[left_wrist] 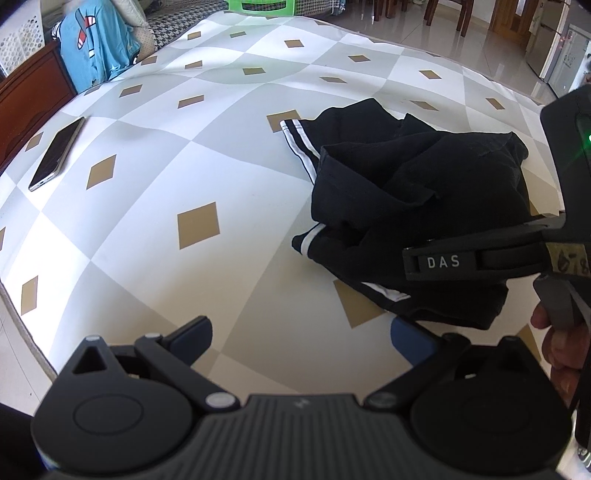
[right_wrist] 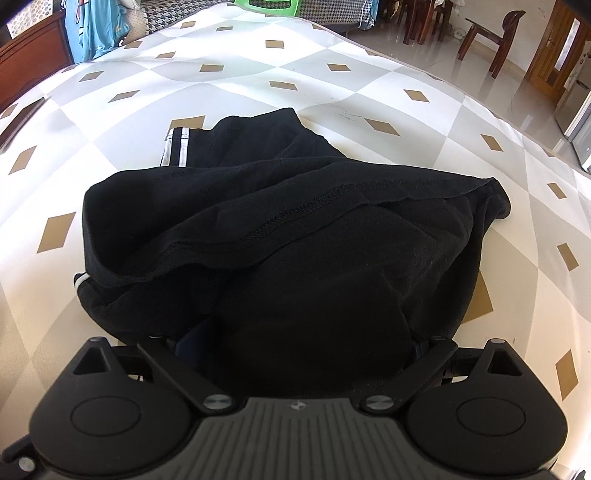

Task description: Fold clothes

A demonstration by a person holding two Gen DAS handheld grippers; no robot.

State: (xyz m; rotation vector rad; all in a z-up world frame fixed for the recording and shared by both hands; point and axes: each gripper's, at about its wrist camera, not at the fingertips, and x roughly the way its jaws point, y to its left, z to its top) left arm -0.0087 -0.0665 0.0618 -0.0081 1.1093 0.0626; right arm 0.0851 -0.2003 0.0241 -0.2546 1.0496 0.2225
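Note:
A black garment with white side stripes (left_wrist: 406, 192) lies bunched on the diamond-patterned cloth surface (left_wrist: 166, 184). My left gripper (left_wrist: 301, 339) is open and empty, just left of the garment's near edge. My right gripper (left_wrist: 439, 262) reaches in from the right over the garment. In the right wrist view the black garment (right_wrist: 295, 229) fills the middle and drapes over my right gripper (right_wrist: 295, 343). Its fingertips are hidden under the fabric, the arms stand wide apart, and I cannot see whether it grips.
A phone (left_wrist: 57, 153) lies on the surface at the far left. A blue garment (left_wrist: 96, 48) hangs at the back left beside a wooden frame (left_wrist: 29, 92). A green stool (left_wrist: 258, 7) and wooden chairs (right_wrist: 495, 37) stand beyond on the tiled floor.

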